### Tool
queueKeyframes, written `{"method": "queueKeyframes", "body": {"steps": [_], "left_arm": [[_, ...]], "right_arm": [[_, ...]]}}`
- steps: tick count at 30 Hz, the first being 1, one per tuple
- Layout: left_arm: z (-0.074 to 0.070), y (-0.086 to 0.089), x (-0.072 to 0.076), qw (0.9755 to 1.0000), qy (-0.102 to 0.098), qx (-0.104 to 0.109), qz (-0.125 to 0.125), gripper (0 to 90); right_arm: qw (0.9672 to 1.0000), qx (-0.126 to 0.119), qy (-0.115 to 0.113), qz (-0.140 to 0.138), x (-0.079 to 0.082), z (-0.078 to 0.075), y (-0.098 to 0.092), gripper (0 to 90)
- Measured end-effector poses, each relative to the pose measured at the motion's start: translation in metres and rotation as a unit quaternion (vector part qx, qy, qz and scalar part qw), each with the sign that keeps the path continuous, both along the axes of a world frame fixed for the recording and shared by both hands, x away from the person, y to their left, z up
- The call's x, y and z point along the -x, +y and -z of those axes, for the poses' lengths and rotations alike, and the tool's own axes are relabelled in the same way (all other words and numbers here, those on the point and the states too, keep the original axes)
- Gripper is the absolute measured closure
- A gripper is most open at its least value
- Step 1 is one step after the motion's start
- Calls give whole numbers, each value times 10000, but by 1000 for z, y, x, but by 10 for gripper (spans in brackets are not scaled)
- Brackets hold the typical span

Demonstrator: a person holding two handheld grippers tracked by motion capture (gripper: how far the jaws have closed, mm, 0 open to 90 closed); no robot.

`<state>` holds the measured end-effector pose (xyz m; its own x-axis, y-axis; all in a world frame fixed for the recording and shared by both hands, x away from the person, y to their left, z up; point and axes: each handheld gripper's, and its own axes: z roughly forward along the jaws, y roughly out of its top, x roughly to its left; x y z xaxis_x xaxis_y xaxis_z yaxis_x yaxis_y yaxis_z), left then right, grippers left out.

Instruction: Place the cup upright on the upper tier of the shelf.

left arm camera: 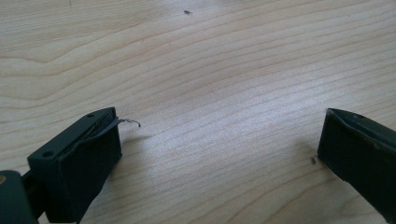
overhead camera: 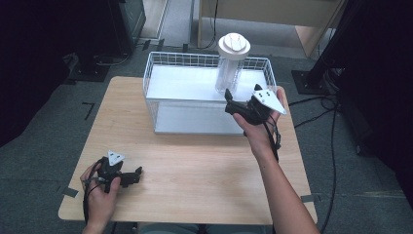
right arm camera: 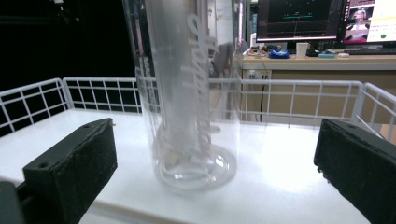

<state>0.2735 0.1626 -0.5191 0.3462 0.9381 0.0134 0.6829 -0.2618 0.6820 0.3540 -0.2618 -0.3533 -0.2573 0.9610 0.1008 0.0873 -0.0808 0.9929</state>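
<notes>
Clear plastic bottle point(right arm camera: 189, 102) stands upright in wire basket point(overhead camera: 160, 61), right gripper point(overhead camera: 243, 105) spread wide beside it, left gripper point(left arm camera: 219, 154) spread idle; judged light, rigid, slippery: grasp mid-body

The high view looks forward and down over the whole tabletop point(overhead camera: 195, 161). The left gripper view faces the bare wood at close range. The right gripper view looks level into the wire basket point(right arm camera: 299, 88) at the clear bottle point(right arm camera: 189, 93), both shared with the high view.

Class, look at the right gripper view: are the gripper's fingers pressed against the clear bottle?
No: the clear bottle stands upright in the wire basket, with a gap to each of the right gripper fingers.
</notes>
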Motion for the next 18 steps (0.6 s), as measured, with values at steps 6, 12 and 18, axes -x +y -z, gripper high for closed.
{"method": "queueKeyframes", "body": {"steps": [6, 12, 18], "left_arm": [[0, 0, 0, 10000, -2, 3, -2, 0], [0, 0, 0, 10000, 8, 0, 2, 0], [0, 0, 0, 10000, 0, 1, -2, 0]], "right_arm": [[10000, 69, -6, -71, 17, 11, -8, 0], [9998, 137, 39, -130, 37, 29, -18, 0], [9998, 145, 68, -126, 54, 46, -30, 0]]}}
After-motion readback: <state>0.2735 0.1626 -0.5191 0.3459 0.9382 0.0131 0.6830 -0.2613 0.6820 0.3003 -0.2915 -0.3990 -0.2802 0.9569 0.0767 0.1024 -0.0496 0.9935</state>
